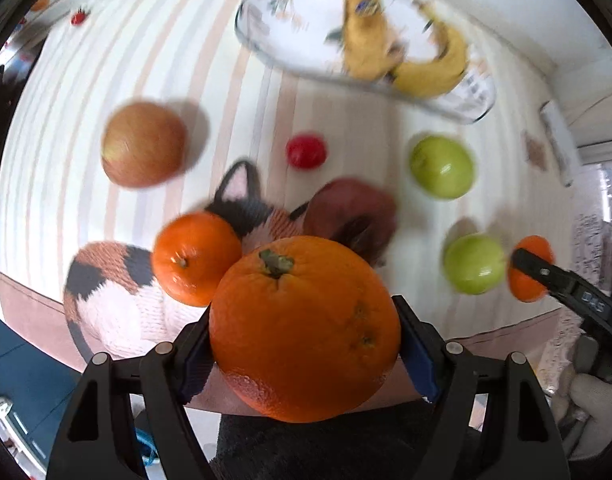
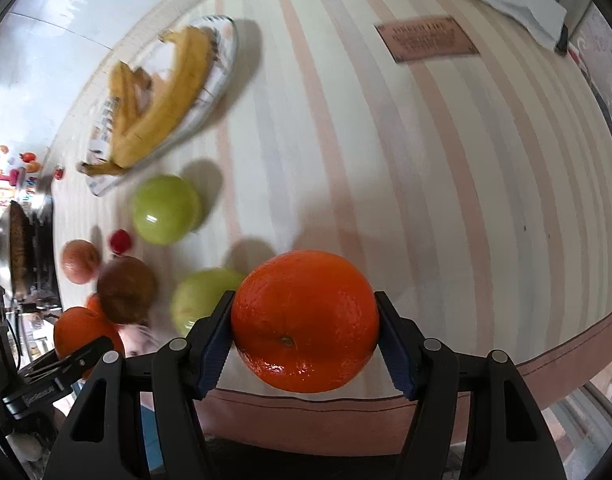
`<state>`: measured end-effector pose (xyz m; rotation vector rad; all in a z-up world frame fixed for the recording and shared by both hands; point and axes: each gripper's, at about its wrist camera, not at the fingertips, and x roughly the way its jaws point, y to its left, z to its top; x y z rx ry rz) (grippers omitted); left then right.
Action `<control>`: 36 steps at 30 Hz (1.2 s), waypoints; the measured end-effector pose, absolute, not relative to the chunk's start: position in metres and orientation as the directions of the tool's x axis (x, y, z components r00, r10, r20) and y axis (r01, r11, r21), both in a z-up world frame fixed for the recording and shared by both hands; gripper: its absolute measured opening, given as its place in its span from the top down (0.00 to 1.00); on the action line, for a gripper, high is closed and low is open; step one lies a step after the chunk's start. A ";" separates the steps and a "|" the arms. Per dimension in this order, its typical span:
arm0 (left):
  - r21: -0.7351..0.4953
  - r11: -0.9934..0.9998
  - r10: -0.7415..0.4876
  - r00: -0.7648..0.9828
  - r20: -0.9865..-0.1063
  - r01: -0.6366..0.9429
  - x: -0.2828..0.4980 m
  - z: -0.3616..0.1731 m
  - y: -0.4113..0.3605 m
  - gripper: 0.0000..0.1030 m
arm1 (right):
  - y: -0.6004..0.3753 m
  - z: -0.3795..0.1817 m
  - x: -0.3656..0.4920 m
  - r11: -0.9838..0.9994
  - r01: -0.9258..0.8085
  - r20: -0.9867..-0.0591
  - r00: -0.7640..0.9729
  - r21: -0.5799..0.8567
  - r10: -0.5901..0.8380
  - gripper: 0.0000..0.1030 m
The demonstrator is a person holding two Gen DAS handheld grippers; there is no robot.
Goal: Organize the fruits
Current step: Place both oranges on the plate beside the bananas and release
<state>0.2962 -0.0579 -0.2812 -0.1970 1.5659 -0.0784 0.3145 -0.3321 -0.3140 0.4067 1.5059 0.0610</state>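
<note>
Striped cloth (image 2: 345, 128) is covering the table, with a plate (image 1: 290, 32) lying at the far side and carrying two bananas (image 1: 365, 28). Both grippers are holding fruit near the near edge: the left gripper (image 1: 304, 344) is clamping a big orange (image 1: 306, 328), and the right gripper (image 2: 304, 340) is clamping another orange (image 2: 306, 320). Between them and the plate are sitting two green apples (image 1: 441, 166), one reddish apple (image 1: 144, 144), one small red fruit (image 1: 306, 151), one brown fruit (image 1: 349, 208) and one mandarin (image 1: 196, 258), which is resting against a knitted cat (image 1: 118, 296).
</note>
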 end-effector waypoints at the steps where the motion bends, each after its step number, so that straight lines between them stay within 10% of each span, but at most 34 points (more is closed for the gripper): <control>1: -0.192 0.979 -0.190 0.028 -0.981 -0.076 0.299 -0.269 -0.057 0.25 | -0.330 -0.308 0.317 0.929 0.206 -0.951 0.087 0.309 0.297 0.34; 14: -0.242 0.970 -0.237 0.214 -0.948 0.001 0.428 -0.191 -0.046 0.25 | -0.262 -0.249 0.432 0.906 0.099 -0.899 0.207 0.412 0.386 0.34; 36: -0.180 0.984 -0.180 -0.074 -0.981 -0.006 0.569 -0.322 -0.025 0.24 | -0.181 -0.339 0.567 0.968 -0.094 -0.967 0.080 0.234 0.242 0.33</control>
